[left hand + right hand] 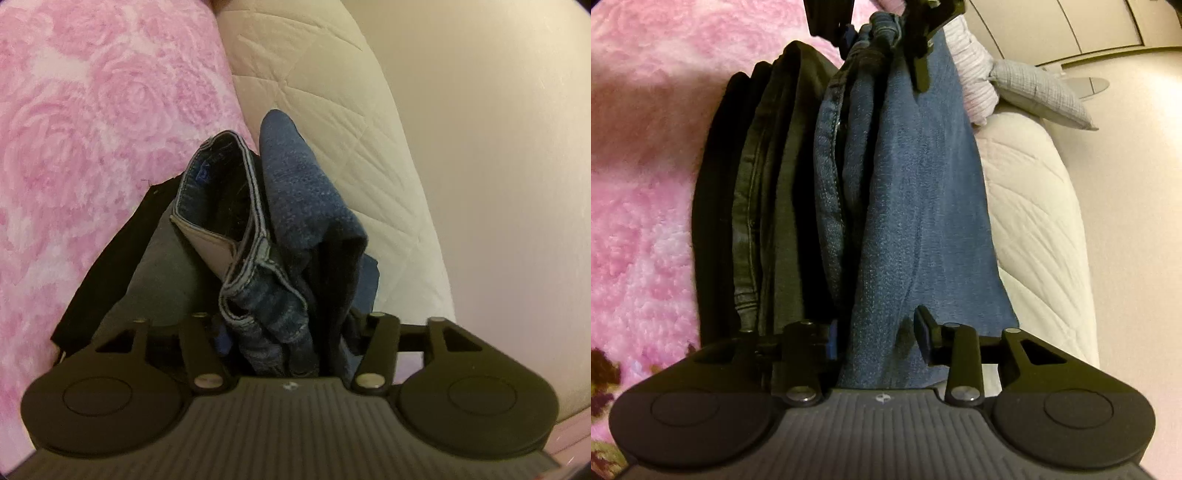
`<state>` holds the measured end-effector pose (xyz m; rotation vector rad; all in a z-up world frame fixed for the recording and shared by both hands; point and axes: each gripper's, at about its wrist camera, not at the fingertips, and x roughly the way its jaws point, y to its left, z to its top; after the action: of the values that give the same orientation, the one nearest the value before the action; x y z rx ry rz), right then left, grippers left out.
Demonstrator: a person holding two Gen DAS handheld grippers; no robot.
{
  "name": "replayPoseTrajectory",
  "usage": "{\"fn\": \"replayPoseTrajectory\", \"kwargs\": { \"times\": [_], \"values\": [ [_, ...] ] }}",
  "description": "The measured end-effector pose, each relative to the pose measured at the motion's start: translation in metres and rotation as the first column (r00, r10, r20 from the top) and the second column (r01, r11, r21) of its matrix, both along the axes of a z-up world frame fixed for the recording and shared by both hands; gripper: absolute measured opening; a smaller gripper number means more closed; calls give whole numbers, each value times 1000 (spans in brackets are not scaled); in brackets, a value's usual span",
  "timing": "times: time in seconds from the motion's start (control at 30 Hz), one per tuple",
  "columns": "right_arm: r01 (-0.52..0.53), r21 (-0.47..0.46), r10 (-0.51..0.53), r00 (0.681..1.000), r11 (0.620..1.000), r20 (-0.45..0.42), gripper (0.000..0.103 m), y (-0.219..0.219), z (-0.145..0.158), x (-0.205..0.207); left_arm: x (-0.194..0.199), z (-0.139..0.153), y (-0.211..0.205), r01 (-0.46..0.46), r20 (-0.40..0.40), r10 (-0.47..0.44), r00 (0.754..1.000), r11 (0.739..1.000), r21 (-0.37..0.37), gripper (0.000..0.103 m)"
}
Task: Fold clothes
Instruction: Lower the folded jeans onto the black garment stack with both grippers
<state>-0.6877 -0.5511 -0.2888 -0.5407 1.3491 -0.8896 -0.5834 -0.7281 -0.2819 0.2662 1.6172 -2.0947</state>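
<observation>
Folded blue jeans (916,206) are held between both grippers, beside a stack of dark folded clothes (764,206). My right gripper (877,332) is shut on one end of the blue jeans. My left gripper (288,332) is shut on the other end, where the waistband (255,266) bunches between the fingers; it also shows at the top of the right wrist view (886,33). In the left wrist view the jeans (306,206) stick up in front of the camera, with a grey garment (162,273) beside them.
A pink rose-patterned fleece blanket (92,129) covers the surface on the left. A cream quilted cover (1034,206) lies on the right. Pale striped and grey cloths (1004,85) lie beyond the jeans. Cream cabinet doors (1071,29) stand behind.
</observation>
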Motion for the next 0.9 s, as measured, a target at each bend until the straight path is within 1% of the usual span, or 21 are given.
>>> {"fn": "replayPoseTrajectory", "kwargs": {
  "times": [0.07,0.1,0.13,0.17,0.2,0.23,0.3,0.37,0.43,0.47,0.5,0.53,0.57,0.63,0.73,0.77,0.8,0.83,0.9],
  "values": [
    [3,11,-3,1000,1000,6,31,-2,1,-1,2,0,0,-2,7,2,1000,1000,5,49],
    [8,18,-8,1000,1000,14,27,-4,3,-1,2,0,0,-3,10,3,1000,1000,7,48],
    [13,25,-13,1000,1000,22,21,-6,4,0,3,0,0,-4,13,4,1000,1000,9,47],
    [17,32,-18,999,999,29,18,-9,6,0,4,0,0,-5,17,4,1000,1000,12,46],
    [11,22,-12,1000,1000,28,14,-8,9,-1,2,0,0,2,14,-2,1000,1000,2,45],
    [1,6,-1,1000,1000,23,12,-6,14,-3,1,0,0,8,10,-8,1000,1000,-10,45],
    [2,-42,-1,1000,999,28,12,2,28,-8,-2,-1,-1,21,1,-21,1000,999,-33,45],
    [24,-49,-22,999,999,47,12,8,35,-6,-2,-9,0,40,22,-40,999,999,-31,46],
    [44,-18,-43,998,999,42,13,12,22,-4,-3,-16,1,73,60,-70,996,996,-42,46],
    [52,2,-52,998,999,22,14,12,11,-1,-4,-19,2,90,81,-86,993,995,-48,47],
    [63,9,-63,998,998,21,16,13,6,0,-5,-17,3,106,95,-100,990,993,-61,46],
    [74,10,-75,997,997,29,19,14,3,1,-6,-9,5,122,123,-110,986,988,-95,45],
    [86,12,-86,996,996,37,19,15,1,1,-9,0,6,139,157,-118,981,981,-134,42],
    [111,17,-112,992,994,61,19,17,-1,1,-18,24,11,192,220,-141,965,953,-233,40],
    [152,9,-152,982,988,110,17,20,6,-2,-26,51,12,239,235,-164,958,910,-338,40],
    [162,2,-161,979,987,122,17,22,7,-2,-27,55,9,257,239,-176,955,894,-368,40],
    [177,-1,-175,975,984,137,17,25,7,-1,-27,53,5,266,243,-183,953,886,-380,40],
    [190,-2,-187,970,982,153,17,27,7,1,-26,45,-1,266,243,-186,952,896,-356,40],
    [206,-1,-203,966,979,160,17,28,6,8,-19,22,-11,251,238,-187,953,927,-278,41]
  ]
}}
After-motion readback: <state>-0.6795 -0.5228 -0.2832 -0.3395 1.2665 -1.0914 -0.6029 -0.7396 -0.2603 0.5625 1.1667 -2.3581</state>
